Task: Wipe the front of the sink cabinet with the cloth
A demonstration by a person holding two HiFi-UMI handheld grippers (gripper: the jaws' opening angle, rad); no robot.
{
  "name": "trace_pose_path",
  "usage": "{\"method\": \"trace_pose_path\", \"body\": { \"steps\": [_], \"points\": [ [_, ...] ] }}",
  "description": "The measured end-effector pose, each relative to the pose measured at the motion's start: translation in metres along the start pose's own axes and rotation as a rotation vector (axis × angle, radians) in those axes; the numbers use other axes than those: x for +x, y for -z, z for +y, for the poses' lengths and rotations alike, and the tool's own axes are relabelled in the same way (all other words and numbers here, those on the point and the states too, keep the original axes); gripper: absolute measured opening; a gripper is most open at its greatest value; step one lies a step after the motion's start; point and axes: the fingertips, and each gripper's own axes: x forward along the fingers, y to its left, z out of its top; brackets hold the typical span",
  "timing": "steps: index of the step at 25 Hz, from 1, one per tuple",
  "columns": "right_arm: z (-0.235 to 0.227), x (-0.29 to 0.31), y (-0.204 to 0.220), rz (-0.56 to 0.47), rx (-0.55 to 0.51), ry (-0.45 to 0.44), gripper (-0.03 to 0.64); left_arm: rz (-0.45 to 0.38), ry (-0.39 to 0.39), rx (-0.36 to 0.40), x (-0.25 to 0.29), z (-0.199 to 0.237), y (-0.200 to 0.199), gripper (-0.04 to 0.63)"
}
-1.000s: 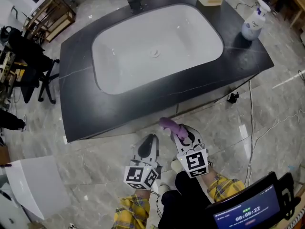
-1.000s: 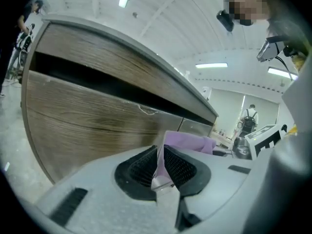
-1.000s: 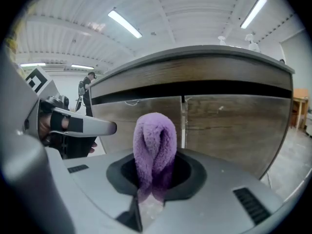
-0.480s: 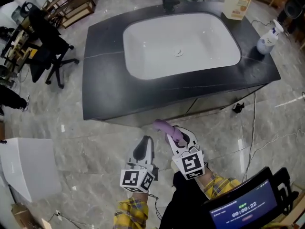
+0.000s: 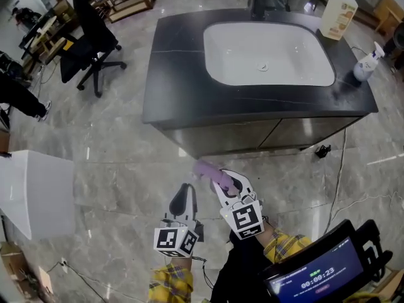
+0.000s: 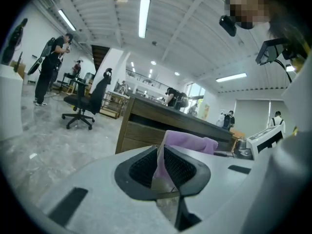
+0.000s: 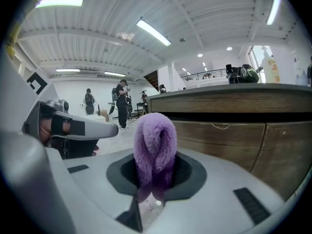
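Observation:
The sink cabinet has a dark countertop [image 5: 183, 103], a white basin [image 5: 297, 68] and a brown wooden front [image 5: 252, 139]. My right gripper [image 5: 218, 178] hangs over the floor in front of it, shut on a folded purple cloth [image 5: 205, 168] that sticks out past the fingertips. In the right gripper view the cloth [image 7: 155, 143] bulges from the gripper [image 7: 155, 172], with the cabinet front [image 7: 229, 135] beyond at the right. My left gripper [image 5: 184, 193] is beside it, shut and holding nothing. From the left gripper [image 6: 161, 162] the cloth [image 6: 187, 143] shows behind, before the cabinet [image 6: 146, 130].
A spray bottle [image 5: 365, 65] and a tall carton [image 5: 338, 11] stand on the counter's right end. A black office chair [image 5: 91, 40] is left of the cabinet, a white box [image 5: 31, 191] at far left. A cable [image 5: 334, 175] runs over the floor at right.
The cabinet now lies farther off and more to the upper right, its front coming into sight. Both grippers keep their places low in the view, the right still on the cloth.

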Motion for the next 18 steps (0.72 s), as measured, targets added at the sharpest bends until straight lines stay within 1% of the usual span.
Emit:
{"method": "trace_pose_path", "body": {
  "steps": [9, 14, 18],
  "points": [
    [0.064, -0.022, -0.023, -0.039, -0.036, -0.056, 0.067, -0.065, -0.059, -0.002, -0.072, 0.01, -0.006, 0.038],
    [0.095, -0.04, -0.037, -0.054, -0.059, -0.083, 0.067, -0.105, -0.104, -0.02, -0.109, 0.017, -0.01, 0.038],
    [0.108, -0.054, -0.04, -0.056, -0.071, -0.082, 0.067, -0.131, -0.104, -0.026, -0.124, 0.01, -0.016, 0.038]
  ]
}}
